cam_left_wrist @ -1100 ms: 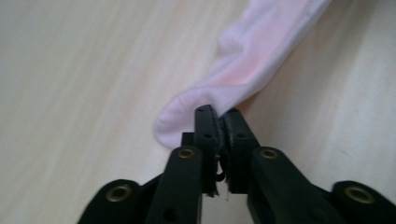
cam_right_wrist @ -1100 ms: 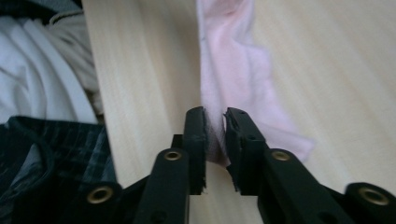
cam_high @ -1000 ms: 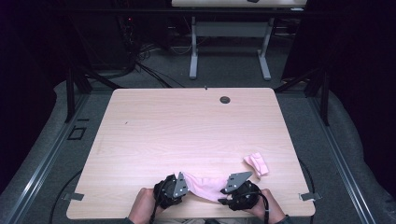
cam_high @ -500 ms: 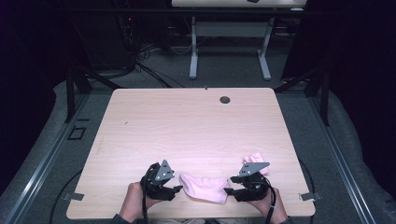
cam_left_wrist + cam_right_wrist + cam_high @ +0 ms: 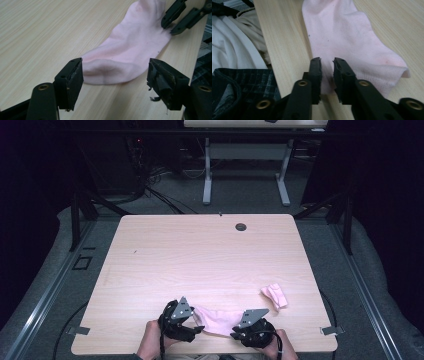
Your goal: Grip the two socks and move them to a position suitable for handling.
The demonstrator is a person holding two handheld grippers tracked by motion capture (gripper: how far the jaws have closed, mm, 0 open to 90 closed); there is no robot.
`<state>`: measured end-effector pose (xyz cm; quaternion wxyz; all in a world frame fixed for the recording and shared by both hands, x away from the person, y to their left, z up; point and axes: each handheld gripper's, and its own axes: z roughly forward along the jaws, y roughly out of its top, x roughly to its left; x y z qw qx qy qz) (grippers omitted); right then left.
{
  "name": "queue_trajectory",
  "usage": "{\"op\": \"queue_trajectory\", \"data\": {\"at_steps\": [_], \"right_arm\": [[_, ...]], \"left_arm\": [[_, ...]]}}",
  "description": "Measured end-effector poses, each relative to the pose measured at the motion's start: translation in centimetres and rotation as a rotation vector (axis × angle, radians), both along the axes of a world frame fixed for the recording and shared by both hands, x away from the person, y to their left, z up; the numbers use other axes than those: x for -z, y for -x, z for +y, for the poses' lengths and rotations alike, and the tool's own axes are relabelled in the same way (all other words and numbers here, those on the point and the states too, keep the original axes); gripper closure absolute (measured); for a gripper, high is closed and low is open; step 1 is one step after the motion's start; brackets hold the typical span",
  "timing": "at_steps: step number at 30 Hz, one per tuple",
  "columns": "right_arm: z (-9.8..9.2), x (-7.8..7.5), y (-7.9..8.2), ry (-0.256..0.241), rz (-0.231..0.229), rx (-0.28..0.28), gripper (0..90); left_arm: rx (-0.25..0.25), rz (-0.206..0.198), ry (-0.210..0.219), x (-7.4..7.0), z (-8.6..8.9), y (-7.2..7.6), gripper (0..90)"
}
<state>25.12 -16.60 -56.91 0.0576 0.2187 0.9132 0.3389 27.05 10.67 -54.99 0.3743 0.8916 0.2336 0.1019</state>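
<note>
A pink sock (image 5: 216, 321) lies flat on the wooden table (image 5: 200, 260), low in the high view, close to the near edge. The left gripper (image 5: 192, 329) sits at one end of the sock and the right gripper (image 5: 239, 331) at the other end.

In the left gripper view, the two black jaws stand wide apart. The rounded toe end of the sock (image 5: 110, 72) lies between them and the jaws hold nothing. The right gripper (image 5: 172, 23) shows at the upper right of that view, at the far end of the sock.

In the right gripper view, the jaws are close together and pinch the edge of the sock (image 5: 344, 37) at its open end.

A second pink sock (image 5: 275, 295), bunched up, lies to the right in the high view, near the first one but not touching it.
</note>
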Motion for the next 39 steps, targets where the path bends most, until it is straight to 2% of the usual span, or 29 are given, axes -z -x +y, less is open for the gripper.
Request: {"op": "queue_trajectory", "data": {"at_steps": [1, 2, 3, 5, 9, 11, 12, 13, 15, 16, 17, 18, 19, 21, 23, 24, 26, 27, 28, 29, 30, 34, 35, 36, 37, 39], "right_arm": [[0.0, 0.0, -0.2, 0.004, 0.005, 0.004, 84.6], [0.0, 0.0, -0.2, 0.004, 0.005, 0.004, 84.6], [-0.1, -0.1, -0.4, -0.024, 0.020, 0.015, 86.4], [-0.2, -0.3, -0.5, -0.035, 0.020, 0.022, 86.9], [-0.7, -2.0, -1.1, -0.116, 0.032, 0.039, 88.5], [-1.0, -3.3, -1.7, -0.174, 0.048, 0.060, 88.8], [-1.0, -3.3, -1.7, -0.174, 0.048, 0.060, 88.8], [-1.1, -3.5, -1.9, -0.188, 0.053, 0.066, 88.9], [-1.3, -3.8, -2.3, -0.208, 0.064, 0.078, 88.9], [-1.3, -3.8, -2.4, -0.214, 0.062, 0.080, 88.9], [-1.5, -3.7, -2.5, -0.227, 0.063, 0.085, 88.6], [-1.5, -3.7, -2.5, -0.227, 0.063, 0.085, 88.6], [-1.6, -3.6, -2.5, -0.231, 0.056, 0.085, 88.0], [-1.9, -3.4, -2.4, -0.234, 0.032, 0.099, 78.5], [-2.8, -3.4, -2.0, -0.230, -0.035, 0.100, 59.6], [-3.0, -3.4, -1.8, -0.228, -0.058, 0.092, 53.2], [-3.4, -3.4, -1.4, -0.225, -0.094, 0.093, 46.7], [-3.4, -3.6, -1.0, -0.200, -0.141, 0.075, 36.3], [-3.4, -3.6, -1.0, -0.200, -0.141, 0.075, 36.3], [-2.9, -3.6, -0.6, -0.182, -0.177, 0.076, 32.9], [-2.9, -3.6, -0.6, -0.182, -0.177, 0.076, 32.9], [-1.0, -3.4, 0.5, -0.180, -0.248, 0.086, 31.2], [0.3, -2.9, 0.8, -0.150, -0.297, 0.108, 31.8], [0.3, -2.9, 0.8, -0.150, -0.297, 0.108, 31.8], [0.7, -2.6, 0.8, -0.134, -0.325, 0.129, 32.9], [1.2, -2.2, 0.5, -0.120, -0.354, 0.180, 40.1]], "left_arm": [[0.030, -0.009, -0.012, 0.1, -0.7, 0.0, 23.9], [0.030, -0.009, -0.012, 0.1, -0.7, 0.0, 23.3], [0.046, -0.014, -0.010, 0.2, -1.1, 0.1, 22.4], [0.083, -0.031, -0.025, 0.3, -2.2, 0.2, 22.3], [0.156, -0.048, -0.050, 0.5, -4.3, 0.2, 28.8], [0.178, -0.053, -0.047, 0.6, -5.0, 0.2, 38.5], [0.184, -0.059, -0.053, 0.5, -5.4, 0.2, 38.5], [0.190, -0.060, -0.051, 0.6, -5.7, 0.1, 43.0], [0.208, -0.056, -0.028, 0.7, -6.1, -0.1, 56.3], [0.208, -0.049, -0.023, 0.9, -6.2, -0.3, 66.2], [0.202, -0.040, -0.011, 1.0, -6.3, -0.5, 81.6], [0.205, -0.021, 0.016, 1.1, -6.3, -0.8, 81.6], [0.195, 0.001, 0.034, 1.1, -6.3, -1.1, 87.4], [0.179, 0.024, 0.057, 0.8, -6.2, -1.5, 88.2], [0.153, 0.034, 0.076, 0.2, -6.0, -1.9, 88.4], [0.148, 0.043, 0.089, -0.1, -5.9, -2.1, 88.4], [0.137, 0.058, 0.118, -0.9, -5.5, -2.5, 88.4], [0.122, 0.071, 0.133, -1.7, -5.3, -3.0, 88.4], [0.122, 0.071, 0.133, -1.7, -5.3, -3.0, 88.4], [0.114, 0.071, 0.133, -2.0, -5.3, -3.1, 88.4], [0.097, 0.078, 0.137, -2.4, -5.3, -3.3, 88.4], [0.068, 0.095, 0.161, -3.5, -5.5, -3.7, 88.3], [0.053, 0.112, 0.176, -3.9, -5.7, -3.9, 88.3], [0.053, 0.112, 0.176, -3.9, -5.7, -3.9, 88.3], [0.048, 0.114, 0.181, -4.1, -5.8, -4.0, 88.3], [0.043, 0.120, 0.183, -4.3, -5.9, -4.1, 88.2]]}}
